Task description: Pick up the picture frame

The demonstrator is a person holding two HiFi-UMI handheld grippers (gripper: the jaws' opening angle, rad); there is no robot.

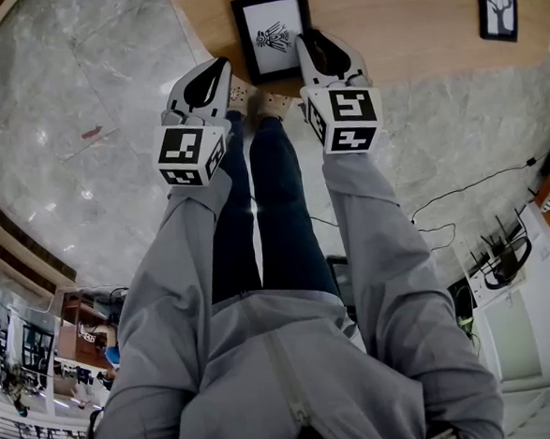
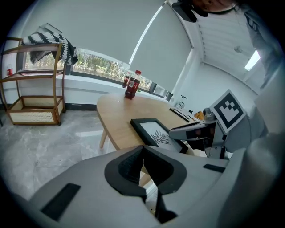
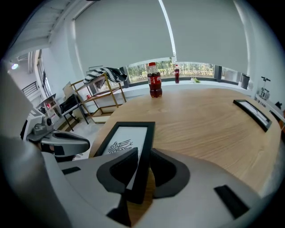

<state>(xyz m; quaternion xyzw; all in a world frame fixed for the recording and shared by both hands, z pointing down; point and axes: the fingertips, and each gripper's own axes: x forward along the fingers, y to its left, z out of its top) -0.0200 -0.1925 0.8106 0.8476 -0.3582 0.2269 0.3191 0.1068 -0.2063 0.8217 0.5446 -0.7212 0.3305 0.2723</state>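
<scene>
**Wooden table (image 1: 402,27), one frame gripped**

Pale marble floor (image 1: 80,115) surrounds the table. The black picture frame (image 1: 272,34) lies flat at the table's near edge. The right gripper (image 3: 142,165) is clamped on the frame's right rail. The left gripper (image 2: 142,153), jaws together and empty, hangs just off the table's near edge. A second framed picture (image 1: 496,1) lies toward the table's right end, and a cola bottle (image 3: 154,80) stands at the table's far side.

The picture frame (image 1: 272,34) is black, its sheet white with a black figure. The tabletop (image 1: 402,17) is pale wood grain, the floor (image 1: 81,134) grey veined marble, the bottle (image 3: 154,84) red-labelled.
</scene>
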